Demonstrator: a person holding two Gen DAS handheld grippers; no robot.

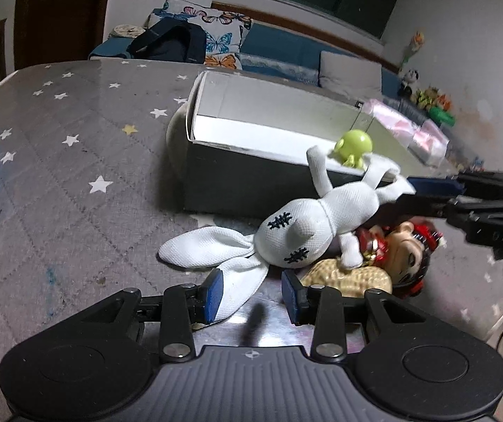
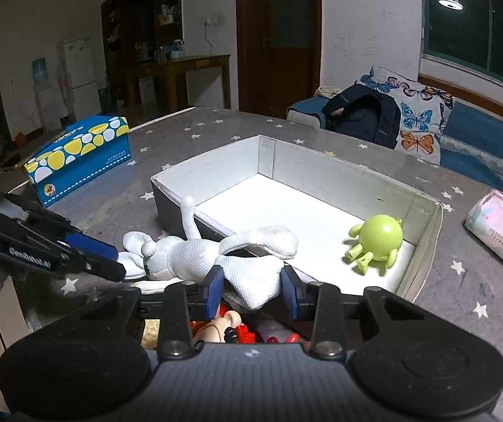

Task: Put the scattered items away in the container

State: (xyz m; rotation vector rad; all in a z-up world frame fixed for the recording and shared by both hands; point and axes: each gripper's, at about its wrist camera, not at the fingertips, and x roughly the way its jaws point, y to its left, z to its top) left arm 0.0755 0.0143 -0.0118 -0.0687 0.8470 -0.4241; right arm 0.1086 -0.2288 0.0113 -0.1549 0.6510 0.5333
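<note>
A white cloth rabbit [image 1: 307, 232] lies on the table against the near wall of the white cardboard box [image 1: 237, 183], one leg hooked over the rim. My left gripper [image 1: 251, 292] is open, with one rabbit ear between its fingers. My right gripper [image 2: 251, 292] is open around the rabbit's body [image 2: 248, 270]; it shows in the left wrist view [image 1: 427, 193] at the rabbit's legs. A green round toy [image 2: 378, 239] lies inside the box [image 2: 424, 246]. A red-haired doll [image 1: 406, 249] and a peanut-shaped toy [image 1: 350, 277] lie under the rabbit.
A blue tissue box [image 2: 79, 158] with yellow and white spots stands at the table's far left. A pink tissue pack [image 2: 497, 235] lies right of the box. A sofa with a butterfly cushion [image 2: 416, 119] and a dark backpack [image 2: 364, 116] is behind the table.
</note>
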